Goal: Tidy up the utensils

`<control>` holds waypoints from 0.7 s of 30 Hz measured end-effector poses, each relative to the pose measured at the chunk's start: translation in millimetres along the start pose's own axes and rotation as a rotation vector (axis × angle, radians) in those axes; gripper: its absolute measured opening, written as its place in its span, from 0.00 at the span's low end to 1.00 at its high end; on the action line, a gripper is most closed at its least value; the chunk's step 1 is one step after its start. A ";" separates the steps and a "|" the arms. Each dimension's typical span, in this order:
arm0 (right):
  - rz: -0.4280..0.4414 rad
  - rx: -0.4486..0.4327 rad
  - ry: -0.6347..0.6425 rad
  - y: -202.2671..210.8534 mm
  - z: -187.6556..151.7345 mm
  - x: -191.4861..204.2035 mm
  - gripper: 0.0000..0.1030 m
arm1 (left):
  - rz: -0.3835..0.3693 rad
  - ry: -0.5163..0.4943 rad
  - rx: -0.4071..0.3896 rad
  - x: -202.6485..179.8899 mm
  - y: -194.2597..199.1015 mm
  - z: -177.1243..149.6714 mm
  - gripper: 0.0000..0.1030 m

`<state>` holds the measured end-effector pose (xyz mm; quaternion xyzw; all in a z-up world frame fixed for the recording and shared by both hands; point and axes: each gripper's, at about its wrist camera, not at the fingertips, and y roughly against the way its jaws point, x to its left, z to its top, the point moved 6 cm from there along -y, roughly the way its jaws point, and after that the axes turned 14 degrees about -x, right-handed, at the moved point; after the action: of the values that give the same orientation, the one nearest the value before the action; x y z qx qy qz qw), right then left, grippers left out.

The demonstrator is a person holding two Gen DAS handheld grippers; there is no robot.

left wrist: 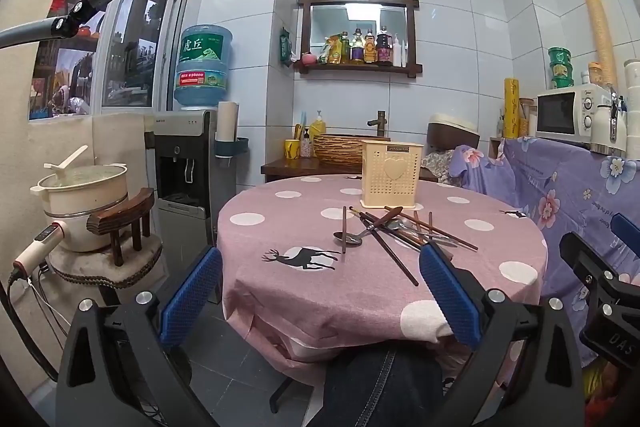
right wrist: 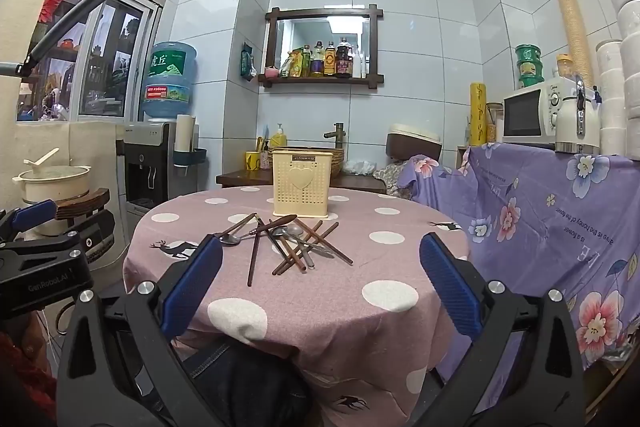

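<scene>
Metal spoons (right wrist: pixel 296 231) half-buried under crossed chopsticks (right wrist: pixel 320 241)

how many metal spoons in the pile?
2 visible. One spoon at the pile's left edge, bowl toward the left; another spoon mid-pile, bowl near the cream holder. Crossed chopsticks may hide more.

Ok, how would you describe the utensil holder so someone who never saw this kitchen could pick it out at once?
Start at the round table with the pink polka-dot cloth. Toward its far edge, behind the loose pile of dark chopsticks and metal spoons, stands the cream perforated plastic utensil holder. It is the only upright thing on the table, boxy, with a raised heart on its front.
</scene>
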<state>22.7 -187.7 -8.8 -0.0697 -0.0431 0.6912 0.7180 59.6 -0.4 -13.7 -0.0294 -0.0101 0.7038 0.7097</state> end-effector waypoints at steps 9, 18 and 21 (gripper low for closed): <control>0.000 -0.001 -0.001 2.4 4.5 1.8 0.95 | 0.001 -0.001 0.000 0.1 0.0 -0.5 0.95; -0.002 -0.002 0.000 2.5 3.2 1.3 0.95 | 0.001 -0.001 0.001 -0.2 -0.1 0.0 0.95; 0.001 -0.001 -0.001 2.3 3.3 1.0 0.95 | -0.001 0.000 0.001 0.0 -0.1 -0.2 0.95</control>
<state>19.9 -186.5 -5.9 -0.0698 -0.0439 0.6915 0.7176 59.8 -0.5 -13.9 -0.0292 -0.0098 0.7036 0.7100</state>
